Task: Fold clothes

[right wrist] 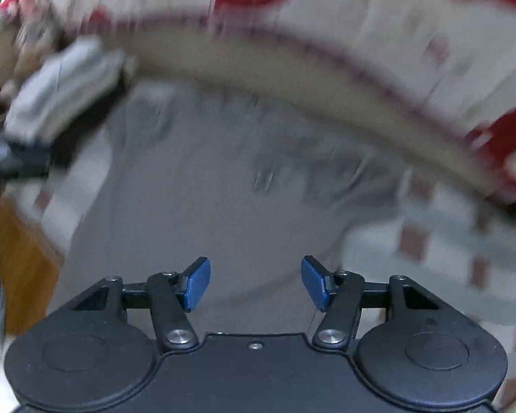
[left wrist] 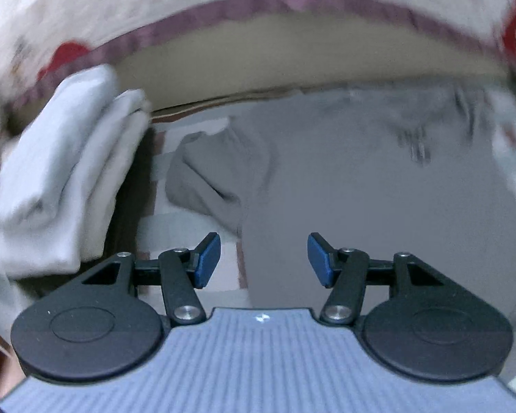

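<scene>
Beside the grey shirt [left wrist: 361,189], folded white clothes [left wrist: 58,179] lie stacked.

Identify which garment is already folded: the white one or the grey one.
The white garment, stacked in neat layers at the left; the grey garment lies spread flat, one sleeve crumpled.

Red-and-white patterned bedding [left wrist: 86,10] above a checked cloth [right wrist: 430,241] underneath.

We see the grey garment [right wrist: 196,206] smeared by motion blur in the right wrist view, its print unreadable, and the red-patterned fabric [right wrist: 378,27] behind equally blurred.
</scene>
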`<state>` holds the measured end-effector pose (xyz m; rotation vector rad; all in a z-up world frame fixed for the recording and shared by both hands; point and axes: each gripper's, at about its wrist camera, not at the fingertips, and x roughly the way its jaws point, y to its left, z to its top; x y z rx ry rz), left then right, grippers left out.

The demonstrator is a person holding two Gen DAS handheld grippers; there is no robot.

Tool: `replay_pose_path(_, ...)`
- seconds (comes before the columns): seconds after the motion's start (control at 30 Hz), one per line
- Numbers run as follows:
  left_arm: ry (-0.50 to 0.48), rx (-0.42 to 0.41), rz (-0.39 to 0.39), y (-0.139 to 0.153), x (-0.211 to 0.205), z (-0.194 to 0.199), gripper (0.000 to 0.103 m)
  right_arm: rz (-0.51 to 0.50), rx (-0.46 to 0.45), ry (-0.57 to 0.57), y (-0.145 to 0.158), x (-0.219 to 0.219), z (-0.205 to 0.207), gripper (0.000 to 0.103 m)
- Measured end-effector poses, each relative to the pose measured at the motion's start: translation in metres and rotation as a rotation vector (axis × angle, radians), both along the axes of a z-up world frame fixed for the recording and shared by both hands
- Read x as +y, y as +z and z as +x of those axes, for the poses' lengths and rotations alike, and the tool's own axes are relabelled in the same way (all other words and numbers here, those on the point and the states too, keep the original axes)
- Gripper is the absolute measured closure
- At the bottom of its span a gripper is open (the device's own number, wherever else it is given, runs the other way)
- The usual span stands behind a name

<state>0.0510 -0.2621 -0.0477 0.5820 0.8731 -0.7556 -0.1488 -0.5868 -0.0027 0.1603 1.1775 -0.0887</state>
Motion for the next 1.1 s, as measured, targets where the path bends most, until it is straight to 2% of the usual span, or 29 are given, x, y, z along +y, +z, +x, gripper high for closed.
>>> replay_pose_path(0.07,-0.09,0.077,0.018,-0.012,-0.008,-0.018,0.048,0.035,0.103,0.081,-0.05,-0.005,-0.007,0.054)
replay_pose_path(0.1,-0.14,0.128,0.014,-0.018,-0.011,-0.028,0.049,0.06,0.159,0.127,-0.074,-0.004,-0.013,0.069)
replay_pose_path(0.13,-0.192,0.177,0.016,-0.026,-0.014,-0.041,0.049,0.096,0.221,0.181,-0.098,0.001,-0.02,0.079)
replay_pose_path(0.17,-0.243,0.216,0.027,-0.035,-0.019,-0.054,0.05,0.115,0.269,0.223,-0.114,0.007,-0.026,0.081)
replay_pose_path(0.27,-0.408,0.293,0.065,-0.059,-0.032,-0.092,0.053,0.087,0.345,0.3,-0.128,0.024,-0.033,0.079)
replay_pose_path(0.3,-0.455,0.318,0.074,-0.065,-0.035,-0.103,0.053,0.077,0.37,0.326,-0.132,0.029,-0.035,0.075)
replay_pose_path(0.37,-0.518,0.363,0.113,-0.076,-0.038,-0.119,0.053,0.058,0.421,0.377,-0.142,0.041,-0.04,0.051)
replay_pose_path(0.4,-0.547,0.385,0.135,-0.081,-0.039,-0.126,0.053,0.049,0.446,0.403,-0.147,0.046,-0.042,0.048)
replay_pose_path(0.47,-0.592,0.407,0.168,-0.09,-0.038,-0.139,0.053,0.03,0.497,0.454,-0.156,0.057,-0.047,0.049)
replay_pose_path(0.53,-0.62,0.396,0.189,-0.098,-0.034,-0.148,0.053,0.01,0.547,0.506,-0.166,0.068,-0.052,0.049)
replay_pose_path(0.63,-0.63,0.403,0.195,-0.109,-0.028,-0.153,0.053,0.0,0.591,0.499,-0.178,0.066,-0.057,0.049)
replay_pose_path(0.67,-0.629,0.412,0.191,-0.112,-0.026,-0.153,0.053,-0.003,0.602,0.498,-0.182,0.065,-0.059,0.05)
replay_pose_path(0.7,-0.629,0.416,0.187,-0.115,-0.024,-0.154,0.053,-0.008,0.613,0.503,-0.186,0.067,-0.061,0.056)
replay_pose_path(0.73,-0.63,0.419,0.188,-0.118,-0.023,-0.156,0.053,-0.021,0.621,0.511,-0.189,0.07,-0.062,0.083)
replay_pose_path(0.77,-0.632,0.421,0.193,-0.121,-0.023,-0.158,0.053,-0.038,0.629,0.518,-0.191,0.073,-0.063,0.091)
replay_pose_path(0.87,-0.642,0.426,0.209,-0.131,-0.02,-0.164,0.052,-0.104,0.631,0.538,-0.186,0.084,-0.067,0.094)
replay_pose_path(0.97,-0.673,0.411,0.211,-0.132,-0.015,-0.17,0.051,-0.161,0.596,0.539,-0.159,0.085,-0.073,0.094)
replay_pose_path(1.0,-0.68,0.417,0.204,-0.131,-0.013,-0.171,0.053,-0.169,0.576,0.528,-0.145,0.082,-0.075,0.094)
replay_pose_path(1.07,-0.679,0.45,0.198,-0.13,-0.009,-0.173,0.093,-0.21,0.549,0.515,-0.126,0.079,-0.082,0.094)
replay_pose_path(1.1,-0.662,0.487,0.203,-0.13,-0.006,-0.173,0.101,-0.228,0.549,0.514,-0.122,0.079,-0.088,0.094)
